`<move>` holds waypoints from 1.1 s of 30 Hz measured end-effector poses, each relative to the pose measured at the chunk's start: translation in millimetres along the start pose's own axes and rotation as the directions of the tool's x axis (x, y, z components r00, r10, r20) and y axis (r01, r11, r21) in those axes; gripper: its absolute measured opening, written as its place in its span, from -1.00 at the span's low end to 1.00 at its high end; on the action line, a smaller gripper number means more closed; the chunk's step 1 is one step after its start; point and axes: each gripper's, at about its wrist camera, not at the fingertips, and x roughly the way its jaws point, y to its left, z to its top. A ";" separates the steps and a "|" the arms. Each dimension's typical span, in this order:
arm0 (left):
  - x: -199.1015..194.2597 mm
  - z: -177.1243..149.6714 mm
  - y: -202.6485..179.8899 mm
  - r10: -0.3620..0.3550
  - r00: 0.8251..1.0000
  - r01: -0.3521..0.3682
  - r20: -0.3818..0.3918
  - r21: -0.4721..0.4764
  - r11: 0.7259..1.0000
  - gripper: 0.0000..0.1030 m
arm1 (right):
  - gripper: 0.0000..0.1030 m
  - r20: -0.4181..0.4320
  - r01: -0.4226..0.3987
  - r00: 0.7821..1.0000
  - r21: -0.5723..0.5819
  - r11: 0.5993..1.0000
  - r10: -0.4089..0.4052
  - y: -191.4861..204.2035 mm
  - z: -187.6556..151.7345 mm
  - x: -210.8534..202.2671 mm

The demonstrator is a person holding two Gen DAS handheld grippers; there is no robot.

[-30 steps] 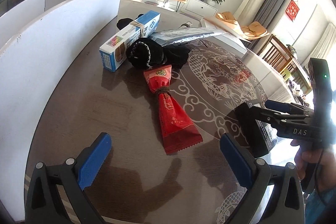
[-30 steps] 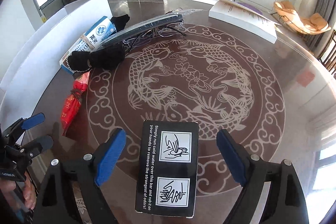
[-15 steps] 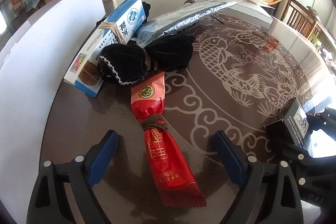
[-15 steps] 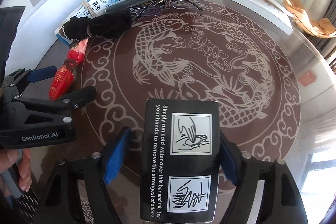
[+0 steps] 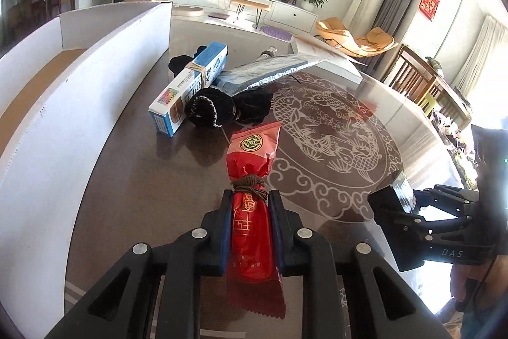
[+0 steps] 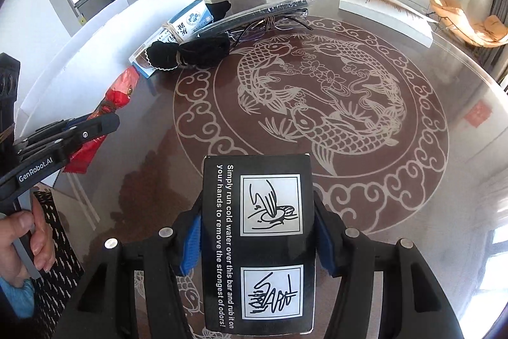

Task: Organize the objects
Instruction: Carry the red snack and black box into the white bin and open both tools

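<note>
My left gripper (image 5: 250,202) is shut on a red snack packet (image 5: 250,196) tied with brown string, holding it just above the table. The packet also shows in the right wrist view (image 6: 112,100), with the left gripper (image 6: 92,124) around it. My right gripper (image 6: 257,227) is shut on a black box (image 6: 258,243) printed with white instructions. The box and right gripper (image 5: 409,202) show at the right of the left wrist view, the box (image 5: 392,212) lifted off the table.
A blue-white carton (image 5: 190,88), black socks (image 5: 219,110) and a foil-wrapped bundle (image 5: 263,72) lie by a white cardboard box wall (image 5: 95,97). Eyeglasses (image 6: 270,24) lie by the bundle. A flat white box (image 6: 384,11) sits at the far side of the fish-patterned table (image 6: 317,104).
Both grippers have shut: the left on the red packet, the right on the black box. Both objects are now lifted slightly.
</note>
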 end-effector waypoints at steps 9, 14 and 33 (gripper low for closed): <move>-64.1 7.9 12.9 -0.064 0.990 0.071 0.125 -0.053 0.996 -0.60 | 0.15 0.051 -0.030 0.998 0.006 1.000 0.029 17.1 16.3 -26.5; -99.9 11.3 38.3 -0.101 0.978 0.117 0.184 -0.079 0.990 -0.60 | 0.15 0.071 -0.061 0.996 0.009 0.998 0.061 32.5 28.4 -34.4; -155.9 29.2 240.8 0.180 0.972 -0.131 0.154 -0.282 0.950 -0.60 | 0.15 0.171 -0.313 0.922 -0.198 0.929 0.348 254.0 145.0 -37.1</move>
